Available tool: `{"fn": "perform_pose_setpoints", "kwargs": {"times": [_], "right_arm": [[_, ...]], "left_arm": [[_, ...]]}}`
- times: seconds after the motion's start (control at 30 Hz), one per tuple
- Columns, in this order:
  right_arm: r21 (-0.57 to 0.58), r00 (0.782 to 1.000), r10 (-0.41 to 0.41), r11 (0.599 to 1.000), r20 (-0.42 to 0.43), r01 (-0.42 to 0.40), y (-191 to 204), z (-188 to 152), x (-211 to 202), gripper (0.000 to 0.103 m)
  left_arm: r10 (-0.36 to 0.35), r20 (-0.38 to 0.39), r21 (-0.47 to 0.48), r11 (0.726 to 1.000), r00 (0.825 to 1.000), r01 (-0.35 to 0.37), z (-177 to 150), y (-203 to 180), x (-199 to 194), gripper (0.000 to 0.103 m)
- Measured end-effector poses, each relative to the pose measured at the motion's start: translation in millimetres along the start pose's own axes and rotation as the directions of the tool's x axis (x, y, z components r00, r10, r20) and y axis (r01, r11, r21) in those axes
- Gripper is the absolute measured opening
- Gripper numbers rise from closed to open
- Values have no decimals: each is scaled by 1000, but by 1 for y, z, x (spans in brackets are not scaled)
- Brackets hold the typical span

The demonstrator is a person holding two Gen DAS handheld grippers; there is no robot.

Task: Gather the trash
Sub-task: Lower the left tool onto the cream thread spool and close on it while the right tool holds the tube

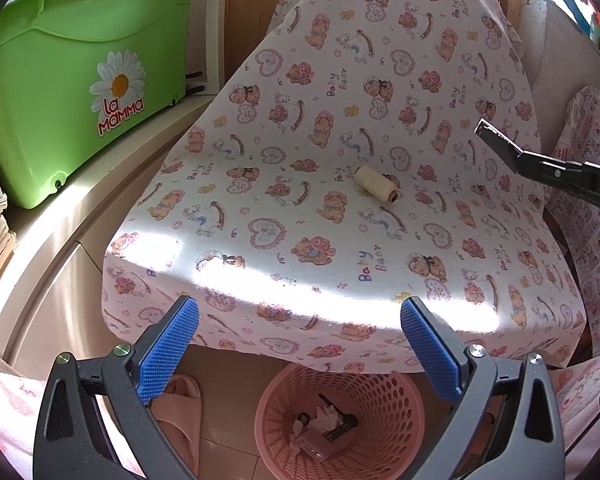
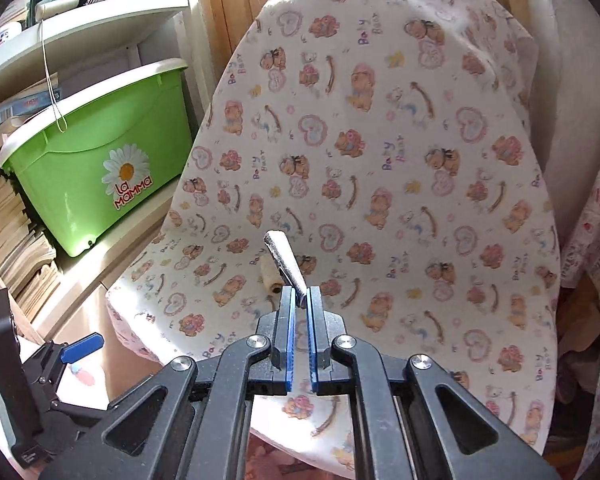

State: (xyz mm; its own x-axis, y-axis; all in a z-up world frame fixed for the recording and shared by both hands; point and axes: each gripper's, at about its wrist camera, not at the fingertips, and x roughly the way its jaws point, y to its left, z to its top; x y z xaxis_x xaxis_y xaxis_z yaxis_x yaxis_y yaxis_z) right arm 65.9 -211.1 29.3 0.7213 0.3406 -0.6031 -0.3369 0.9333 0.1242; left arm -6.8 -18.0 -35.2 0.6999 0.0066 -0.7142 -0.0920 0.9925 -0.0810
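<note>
trash, a flat grey strip (image 2: 284, 262), sticks out at 11 o'clock from the right gripper (image 2: 300, 296), whose jaws are clamped on its near end. left gripper (image 1: 300, 316) has its jaws wide apart above the pink basket (image 1: 400, 420). farther off, a thread spool (image 1: 376, 184) lies on the bear-print cover (image 1: 300, 120).

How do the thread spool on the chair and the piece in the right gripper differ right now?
1. The cream thread spool lies on its side on the teddy-print chair cover; the flat grey strip is lifted clear of the cover.
2. The spool is round and wound; the strip is thin and flat.
3. The spool is ungripped; the strip is clamped in the right gripper.

Neither has reached the pink mesh basket.
</note>
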Motion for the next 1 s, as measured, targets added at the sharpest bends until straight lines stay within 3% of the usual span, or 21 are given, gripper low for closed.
{"fn": "perform_pose_setpoints", "kwargs": {"times": [0.27,0.4,0.57,0.8,0.87,0.93,1.0], "right_arm": [[78,999,-47,996,-17,48,-27,5,6,6],[74,995,-98,992,7,97,-29,8,3,6],[126,996,-93,988,7,92,-43,8,0,6],[147,996,-88,985,8,85,-49,9,-1,6],[135,995,-98,986,16,95,-48,11,-2,6],[131,995,-102,987,22,98,-49,13,-4,6],[131,995,-95,987,24,92,-50,14,-5,6]], "left_arm": [[-35,25,45,998,999,33,32,-27,9,98],[-87,11,21,996,996,86,55,-48,30,83],[-169,-100,-56,985,981,164,85,-66,78,66],[-124,-211,-155,984,970,92,111,-70,128,64],[-116,-238,-170,982,964,76,112,-68,138,57],[-137,-265,-184,979,954,90,109,-66,146,27],[-156,-266,-189,976,951,107,107,-63,146,27]]}}
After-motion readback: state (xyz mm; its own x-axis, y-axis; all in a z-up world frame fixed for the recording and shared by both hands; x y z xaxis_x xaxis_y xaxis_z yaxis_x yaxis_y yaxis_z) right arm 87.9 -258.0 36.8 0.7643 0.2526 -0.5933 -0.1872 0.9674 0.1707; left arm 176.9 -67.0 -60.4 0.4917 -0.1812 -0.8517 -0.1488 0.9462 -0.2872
